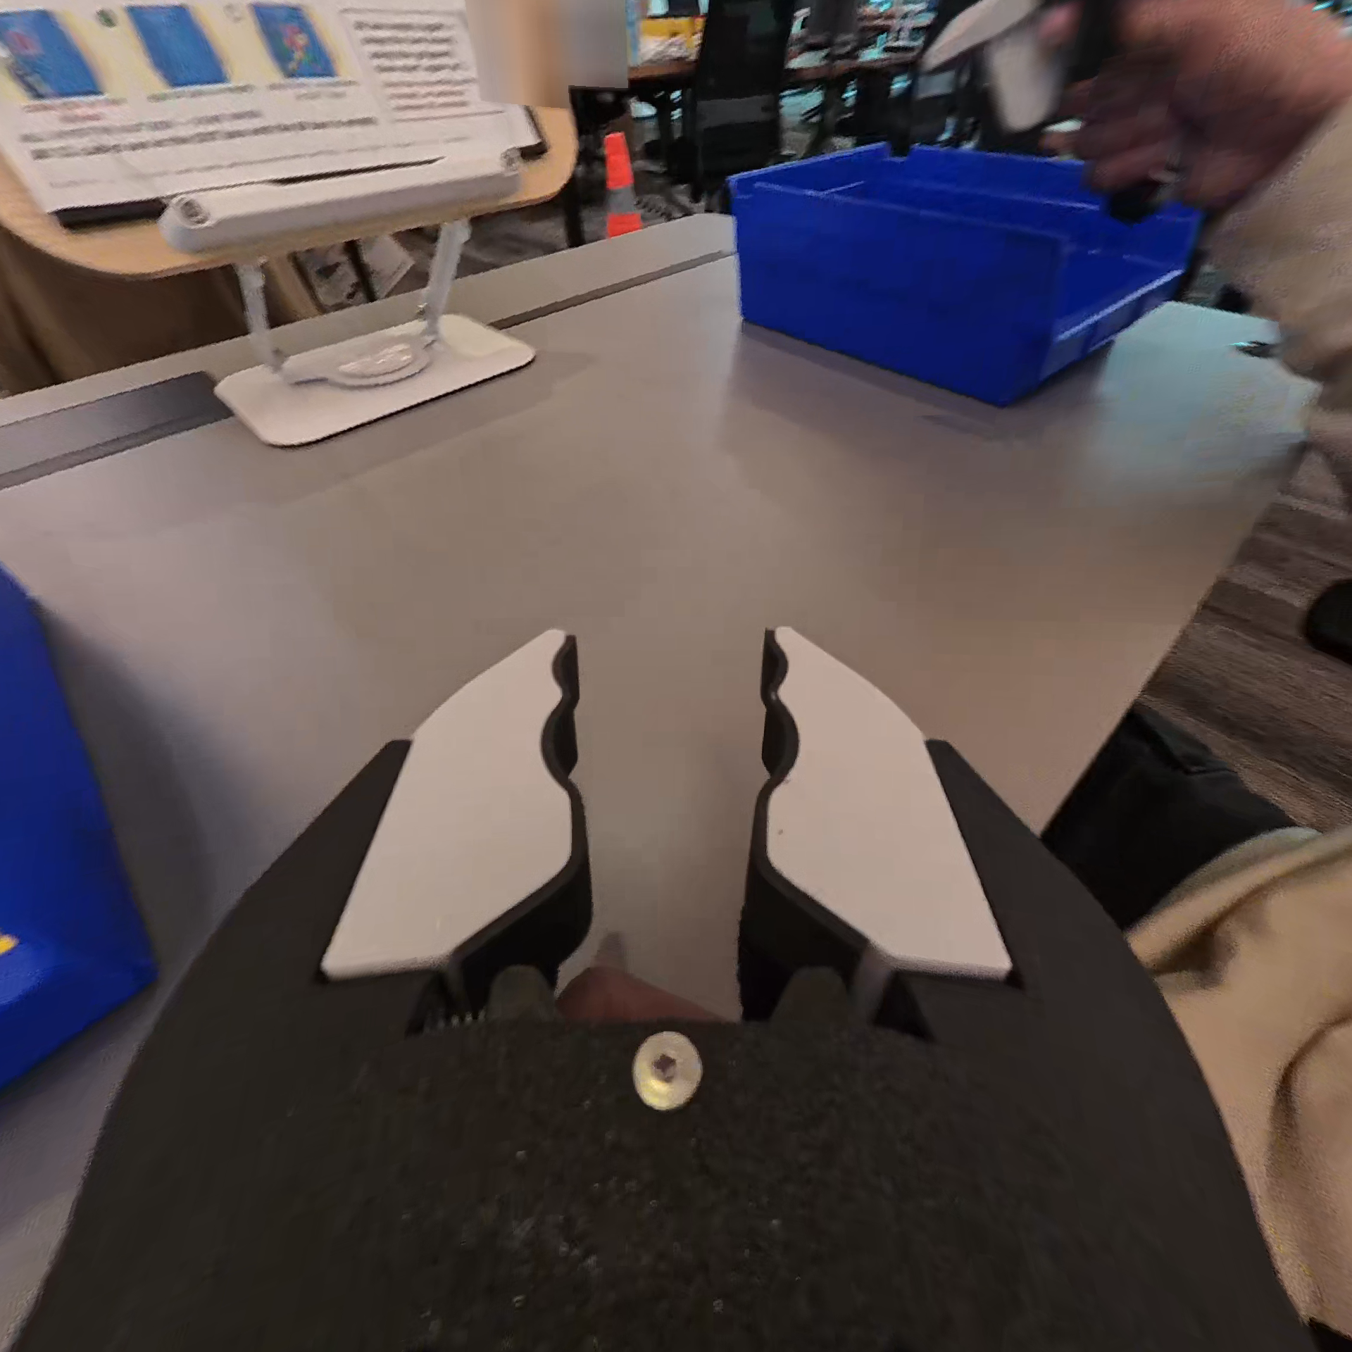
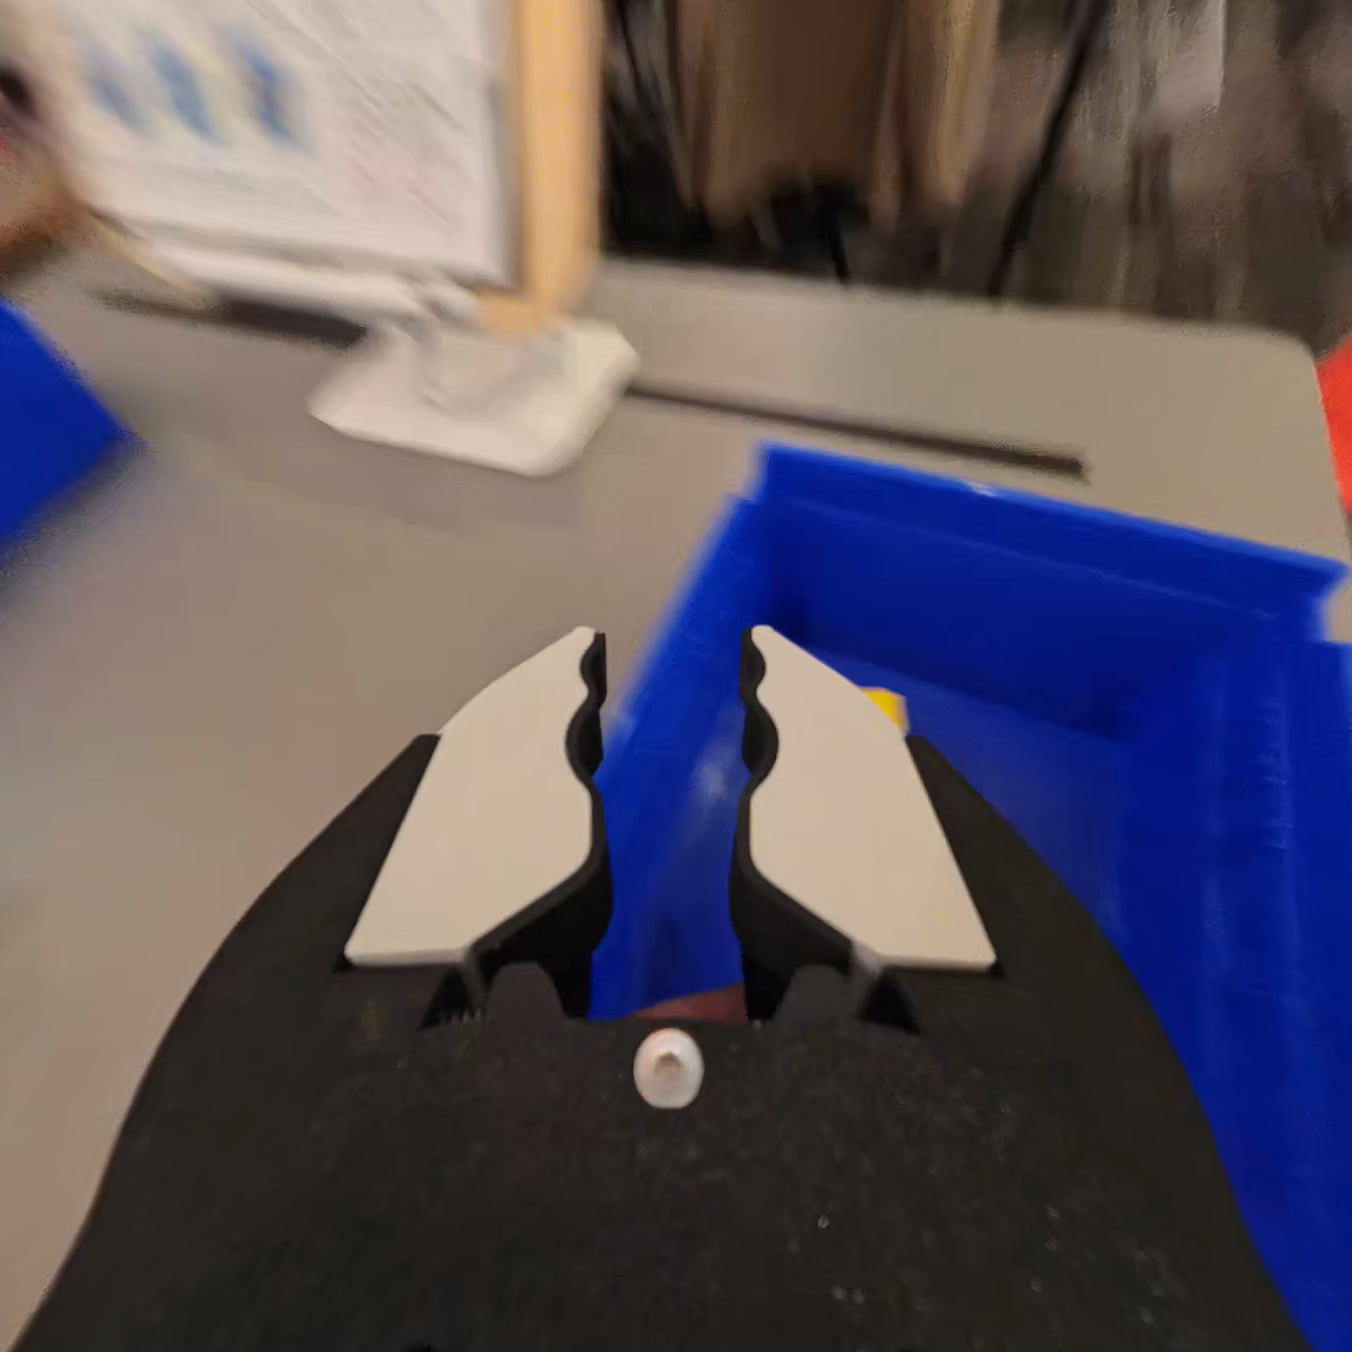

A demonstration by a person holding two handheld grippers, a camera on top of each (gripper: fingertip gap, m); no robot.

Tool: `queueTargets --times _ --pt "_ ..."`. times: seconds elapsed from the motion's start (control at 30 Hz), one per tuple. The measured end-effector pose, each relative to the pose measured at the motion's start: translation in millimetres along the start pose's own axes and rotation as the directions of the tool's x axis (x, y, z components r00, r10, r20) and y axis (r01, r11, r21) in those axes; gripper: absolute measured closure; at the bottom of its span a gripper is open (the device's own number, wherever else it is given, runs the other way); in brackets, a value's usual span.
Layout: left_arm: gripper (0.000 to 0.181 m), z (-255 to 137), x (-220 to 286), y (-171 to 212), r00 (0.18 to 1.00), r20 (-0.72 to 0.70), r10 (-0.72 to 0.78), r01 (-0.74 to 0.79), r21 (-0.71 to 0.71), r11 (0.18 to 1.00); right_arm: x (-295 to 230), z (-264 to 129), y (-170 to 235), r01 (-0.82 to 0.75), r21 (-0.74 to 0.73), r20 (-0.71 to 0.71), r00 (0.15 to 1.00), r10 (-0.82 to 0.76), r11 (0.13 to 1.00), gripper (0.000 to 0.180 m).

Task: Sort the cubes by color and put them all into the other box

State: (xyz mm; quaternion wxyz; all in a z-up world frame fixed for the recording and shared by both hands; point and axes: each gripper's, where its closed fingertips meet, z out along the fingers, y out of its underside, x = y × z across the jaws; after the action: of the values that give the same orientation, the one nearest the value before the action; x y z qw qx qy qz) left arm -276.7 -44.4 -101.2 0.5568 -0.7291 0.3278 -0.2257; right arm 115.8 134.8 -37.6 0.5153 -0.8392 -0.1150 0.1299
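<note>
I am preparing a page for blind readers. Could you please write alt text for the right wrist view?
An open, empty hand-held gripper hangs over the near corner of a blue box on a grey table. A small yellow piece, probably a cube, peeks out inside the box beside the right finger. Behind, blurred, stand a white stand with a printed sheet and the edge of another blue box.

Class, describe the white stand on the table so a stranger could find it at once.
Start at the grey table. At its far edge, left of the blue box, sits a white stand holding a printed sheet. It is the only white, thin-legged thing there.
</note>
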Motion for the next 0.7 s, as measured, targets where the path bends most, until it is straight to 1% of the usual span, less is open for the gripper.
queueTargets --times 0.03,0.07,0.1,0.13,0.17,0.2,0.23,0.27,0.33,0.4,0.43,0.5,0.57,0.63,0.67,0.7 --pt "0.133 0 -5 1 1.000 0.025 -0.010 0.010 -0.015 1.000 -40 -21 -2 -0.016 0.130 0.081 0.997 0.005 0.991 0.146" --pt "0.133 1 -8 3 0.999 0.040 -0.016 0.018 -0.028 0.999 -83 -38 6 -0.052 0.217 0.191 0.981 0.010 0.975 0.147" --pt "0.133 1 -11 3 0.999 0.050 -0.019 0.021 -0.038 0.999 -123 -50 23 -0.101 0.251 0.292 0.956 0.025 0.963 0.146" --pt "0.133 1 -12 4 0.998 0.057 -0.016 0.019 -0.047 0.999 -157 -57 47 -0.134 0.241 0.369 0.929 0.037 0.961 0.146" --pt "0.133 1 -12 5 0.998 0.060 -0.009 0.012 -0.057 0.998 -182 -60 68 -0.147 0.239 0.403 0.914 0.040 0.960 0.145" --pt "0.132 1 -11 6 0.998 0.055 -0.001 0.005 -0.068 0.998 -201 -61 83 -0.123 0.237 0.413 0.911 0.015 0.964 0.145" --pt "0.132 1 -9 8 0.999 0.042 0.008 -0.004 -0.082 0.997 -216 -62 95 -0.058 0.209 0.423 0.905 -0.036 0.976 0.145" --pt "0.132 1 -7 10 0.999 0.031 0.021 -0.018 -0.100 0.995 -224 -63 100 0.001 0.215 0.404 0.910 -0.090 0.977 0.145" --pt "0.132 0 -10 14 0.997 0.048 0.057 -0.049 -0.139 0.989 -230 -64 103 0.073 0.259 0.359 0.919 -0.166 0.963 0.150" --pt "0.133 -8 -22 18 0.992 0.093 0.088 -0.069 -0.192 0.979 -238 -61 111 0.106 0.215 0.380 0.907 -0.183 0.971 0.148" --pt "0.134 -16 -35 21 0.985 0.139 0.098 -0.063 -0.237 0.970 -240 -61 113 0.105 0.207 0.389 0.904 -0.180 0.973 0.148" --pt "0.136 -40 -78 25 0.955 0.274 0.116 -0.019 -0.335 0.942 -243 -60 116 0.102 0.195 0.408 0.896 -0.175 0.976 0.149" --pt "0.134 -68 -123 28 0.928 0.350 0.129 0.048 -0.455 0.889 -243 -57 123 0.109 0.153 0.421 0.892 -0.164 0.982 0.148" --pt "0.136 -92 -176 21 0.881 0.448 0.153 0.115 -0.517 0.848 -241 -55 125 0.105 0.148 0.427 0.890 -0.159 0.983 0.149" --pt "0.136 -101 -202 21 0.864 0.476 0.168 0.145 -0.552 0.821 -241 -55 126 0.106 0.145 0.433 0.887 -0.160 0.984 0.149" --pt "0.135 -108 -224 27 0.858 0.485 0.169 0.189 -0.605 0.773 -242 -54 127 0.111 0.138 0.440 0.883 -0.161 0.984 0.149"
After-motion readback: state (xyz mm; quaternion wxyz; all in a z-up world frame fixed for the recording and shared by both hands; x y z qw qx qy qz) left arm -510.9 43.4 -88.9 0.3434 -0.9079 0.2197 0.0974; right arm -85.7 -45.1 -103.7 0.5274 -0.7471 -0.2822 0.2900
